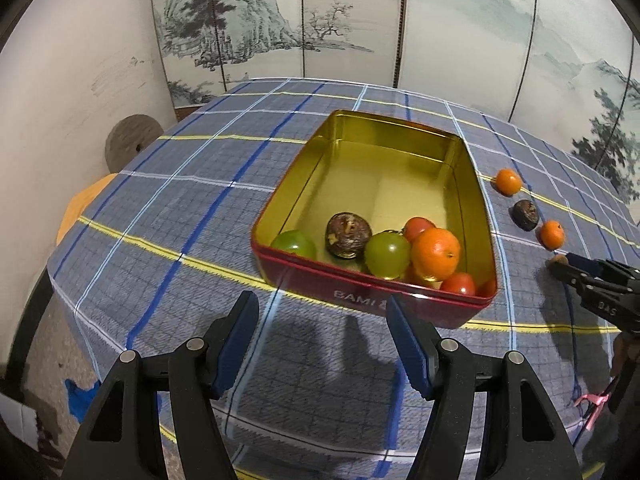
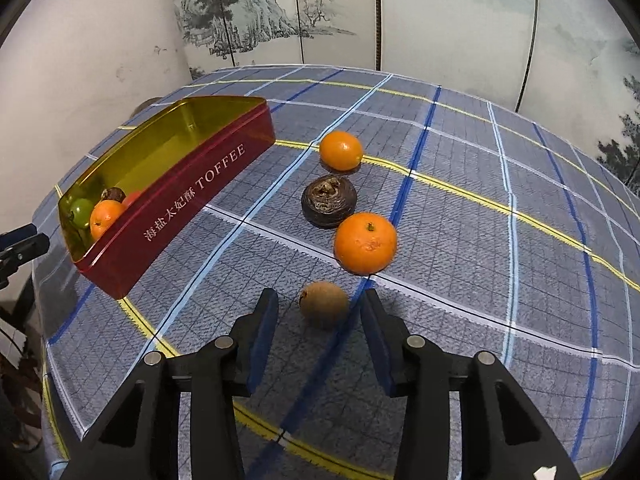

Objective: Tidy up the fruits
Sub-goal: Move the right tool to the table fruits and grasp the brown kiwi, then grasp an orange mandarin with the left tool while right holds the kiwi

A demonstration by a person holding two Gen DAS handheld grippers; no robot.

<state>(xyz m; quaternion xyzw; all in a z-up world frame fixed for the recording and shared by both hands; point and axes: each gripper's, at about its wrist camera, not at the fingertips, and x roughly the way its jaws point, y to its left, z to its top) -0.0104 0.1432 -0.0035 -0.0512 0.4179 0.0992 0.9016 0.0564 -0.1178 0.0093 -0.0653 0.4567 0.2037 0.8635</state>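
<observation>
I hold a two-finger gripper in each hand above a table covered with a blue plaid cloth [image 2: 460,184].

My right gripper [image 2: 320,312] points down at the cloth with its jaws spread. A small brown fruit [image 2: 324,305] lies on the cloth between the blue pads; I see a gap on both sides, so neither pad presses it. From this fruit, toward twelve o'clock, three more fruits lie in a line: a near orange [image 2: 365,242], then a dark brown wrinkled fruit [image 2: 329,201] just beside it, then a far orange [image 2: 341,151]. At about ten o'clock from the brown fruit stands a red toffee tin [image 2: 192,196], open, its inside gold-coloured.

My left gripper [image 1: 320,340] hangs in front of the near wall of the tin, jaws spread, with nothing between the pads. The tin sits at twelve o'clock from it. Fruit is gathered at the tin's near end: two green fruits [image 1: 387,255], a dark brown fruit [image 1: 348,236], an orange [image 1: 436,254] and several red ones [image 1: 460,283]. The far half of the tin's floor is bare. At three o'clock in this view my right gripper's tips reach in from the edge.
</observation>
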